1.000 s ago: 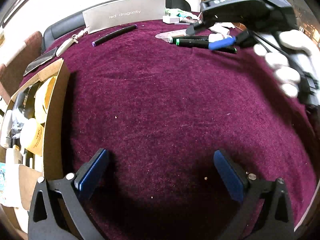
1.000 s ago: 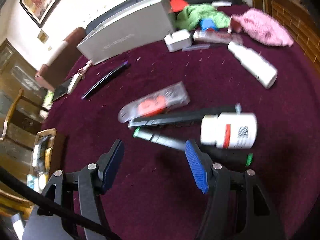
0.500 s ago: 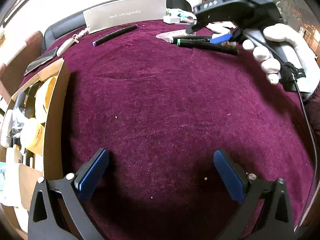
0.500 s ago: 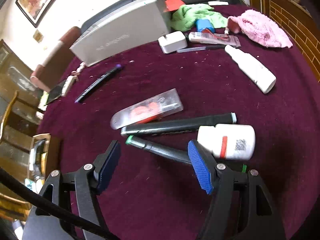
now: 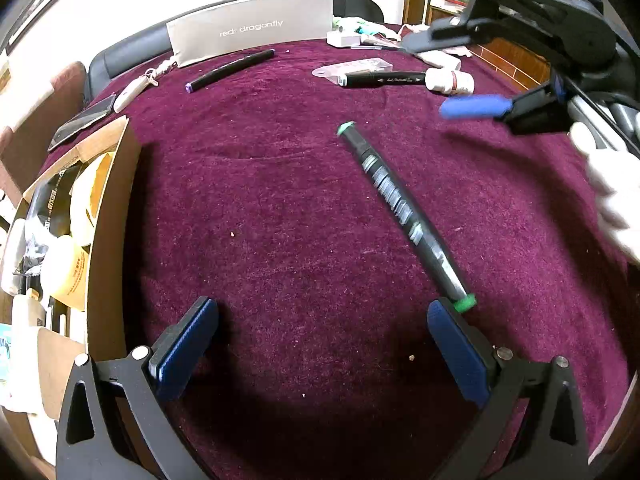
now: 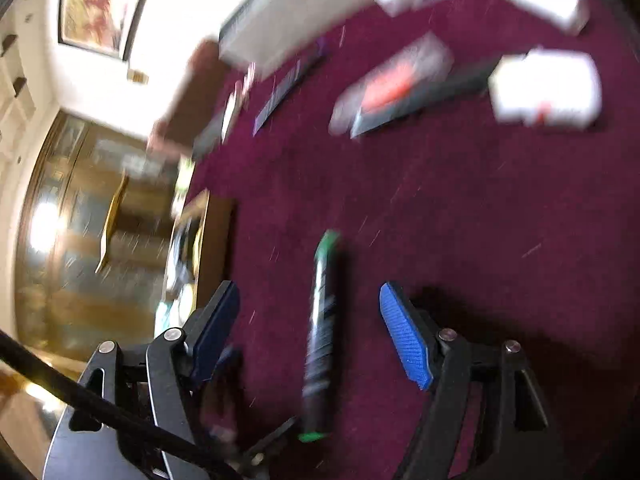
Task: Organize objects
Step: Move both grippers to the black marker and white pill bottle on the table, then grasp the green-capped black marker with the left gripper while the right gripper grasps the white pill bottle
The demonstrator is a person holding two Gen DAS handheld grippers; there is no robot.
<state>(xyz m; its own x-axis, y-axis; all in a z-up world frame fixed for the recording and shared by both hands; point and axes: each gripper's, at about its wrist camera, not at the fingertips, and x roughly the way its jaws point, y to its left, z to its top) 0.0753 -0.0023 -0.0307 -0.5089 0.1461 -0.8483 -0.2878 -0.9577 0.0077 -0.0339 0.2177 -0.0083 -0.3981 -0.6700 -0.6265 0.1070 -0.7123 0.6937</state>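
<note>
Your left gripper (image 5: pixel 320 344) and right gripper (image 6: pixel 310 332) both gape wide; the green-capped marker (image 5: pixel 400 208) lies loose, lower right of centre, on the maroon cloth (image 5: pixel 260 200).

The maroon cloth (image 5: pixel 280 208) lies bare through the middle, between the cardboard box (image 5: pixel 108 216) walling off the left edge and the green-capped marker (image 5: pixel 400 208) lying aslant on the right. That marker's near end sits just beside the left gripper's (image 5: pixel 320 344) right finger (image 5: pixel 456 344), while the gap between the wide-spread fingers holds only cloth. At the far side a purple-tipped pen (image 5: pixel 230 70), a second marker (image 5: pixel 380 79) and a white bottle (image 5: pixel 450 81) crowd the way. The right gripper (image 5: pixel 476 106) hangs over the right.
</note>
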